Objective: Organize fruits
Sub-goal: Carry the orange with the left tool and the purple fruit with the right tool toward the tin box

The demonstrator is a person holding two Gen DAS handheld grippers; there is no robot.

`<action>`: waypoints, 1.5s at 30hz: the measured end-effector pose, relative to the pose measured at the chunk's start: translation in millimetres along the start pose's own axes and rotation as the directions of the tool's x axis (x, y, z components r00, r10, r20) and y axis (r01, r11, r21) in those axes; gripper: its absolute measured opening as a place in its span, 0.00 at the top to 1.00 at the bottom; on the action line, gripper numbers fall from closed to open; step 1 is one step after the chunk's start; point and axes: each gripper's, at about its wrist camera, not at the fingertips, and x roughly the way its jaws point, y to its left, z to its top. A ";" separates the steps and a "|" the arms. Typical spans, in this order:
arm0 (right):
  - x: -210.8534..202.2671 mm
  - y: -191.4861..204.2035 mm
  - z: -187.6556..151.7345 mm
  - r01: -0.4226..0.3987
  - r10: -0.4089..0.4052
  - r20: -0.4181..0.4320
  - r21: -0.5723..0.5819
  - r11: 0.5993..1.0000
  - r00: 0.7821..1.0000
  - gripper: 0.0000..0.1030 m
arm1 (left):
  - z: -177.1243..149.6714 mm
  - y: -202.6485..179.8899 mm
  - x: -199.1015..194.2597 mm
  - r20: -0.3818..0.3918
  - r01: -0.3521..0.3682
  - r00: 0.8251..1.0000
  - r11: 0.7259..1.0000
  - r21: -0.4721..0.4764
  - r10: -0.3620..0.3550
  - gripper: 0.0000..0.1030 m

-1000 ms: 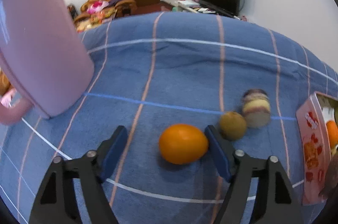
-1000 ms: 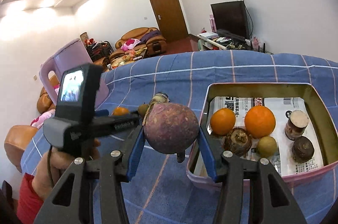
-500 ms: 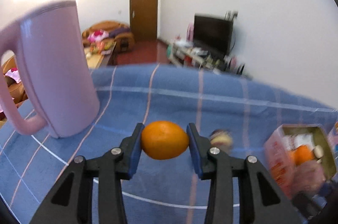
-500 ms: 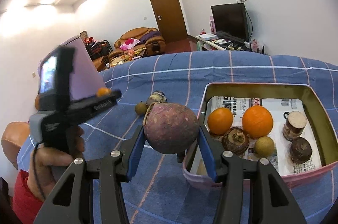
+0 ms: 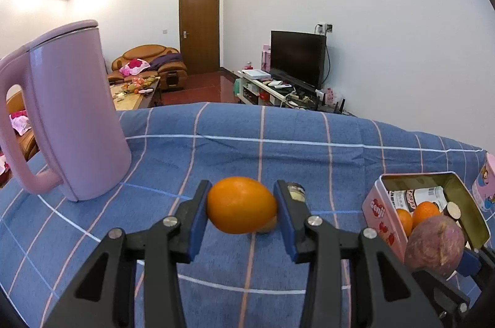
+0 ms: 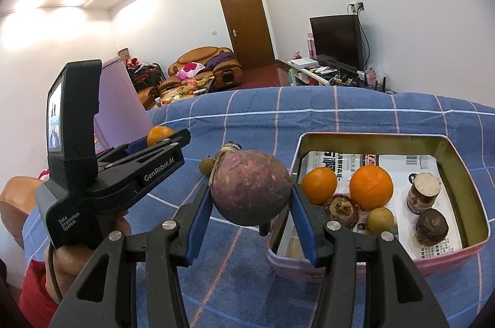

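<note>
My left gripper (image 5: 242, 206) is shut on an orange (image 5: 241, 205) and holds it above the blue checked cloth; it also shows in the right wrist view (image 6: 159, 134). My right gripper (image 6: 251, 195) is shut on a round purple fruit (image 6: 251, 192), held just left of the pink tin (image 6: 473, 249). The purple fruit also shows in the left wrist view (image 5: 434, 244), beside the tin (image 5: 382, 212). The tin holds two oranges (image 6: 370, 186), a small yellow-brown fruit (image 6: 381, 219) and several dark fruits. A small brown fruit (image 6: 205, 165) and a striped one (image 5: 295, 192) lie on the cloth.
A tall pink kettle (image 5: 71, 111) stands on the cloth at the left. The cloth-covered table (image 5: 278, 142) ends at its far edge, with a sofa, a door and a television beyond. A pink lid or box (image 5: 484, 185) sits right of the tin.
My left gripper closed on the orange and lifted it off the cloth, tilting up. My right gripper kept hold of the purple fruit by the tin.
</note>
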 end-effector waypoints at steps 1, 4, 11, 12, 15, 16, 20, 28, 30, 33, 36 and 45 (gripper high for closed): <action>0.4 -1.1 0.2 -0.004 0.004 0.000 -0.001 1.000 1.000 0.49 | -2.2 -0.8 -1.6 0.002 -0.009 1.000 1.000 0.003 0.009 0.58; -0.7 2.7 0.0 -0.014 0.014 0.000 -0.013 1.000 1.000 0.49 | -6.3 -5.2 -7.6 0.016 -0.039 0.999 0.999 0.026 0.038 0.58; -4.9 8.5 -2.9 -0.025 0.025 0.015 -0.042 0.999 1.000 0.49 | -15.3 -16.3 -19.0 0.016 -0.067 0.998 0.997 0.050 0.066 0.58; -5.9 8.4 -2.8 -0.024 0.025 0.020 -0.043 0.999 0.999 0.49 | -16.3 -16.4 -20.2 0.013 -0.066 0.998 0.997 0.045 0.065 0.58; -6.8 7.9 -3.4 -0.026 0.027 0.024 -0.045 0.999 0.999 0.49 | -17.0 -15.8 -22.5 0.007 -0.066 0.998 0.997 0.037 0.066 0.58; -6.4 8.8 -4.8 -0.029 0.029 0.020 -0.044 0.999 0.999 0.49 | -17.4 -15.6 -22.8 0.008 -0.071 0.997 0.997 0.038 0.071 0.58; -3.2 10.0 -7.6 -0.039 0.040 0.004 -0.048 0.998 0.999 0.49 | -17.3 -14.8 -20.3 0.002 -0.076 0.997 0.996 0.039 0.076 0.58; -11.7 7.8 -5.8 -0.025 0.027 0.040 -0.056 0.998 0.999 0.49 | -18.2 -13.8 -22.5 0.010 -0.080 0.997 0.996 0.036 0.080 0.58; -14.2 7.8 -5.9 -0.019 0.022 0.048 -0.063 0.998 0.999 0.49 | -18.9 -13.1 -24.4 0.021 -0.087 0.996 0.996 0.033 0.086 0.58; -15.3 6.6 -6.3 -0.028 0.031 0.045 -0.064 0.998 0.998 0.49 | -20.7 -13.0 -25.2 0.016 -0.095 0.995 0.995 0.031 0.095 0.58; -17.5 5.6 -6.7 -0.030 0.034 0.047 -0.074 0.997 0.998 0.49 | -23.6 -13.8 -29.5 0.014 -0.103 0.995 0.994 0.025 0.102 0.58; -33.1 -9.8 -11.7 -0.016 0.021 0.064 -0.087 0.996 0.998 0.49 | -30.4 -25.6 -47.3 0.028 -0.099 0.995 0.995 0.013 0.099 0.58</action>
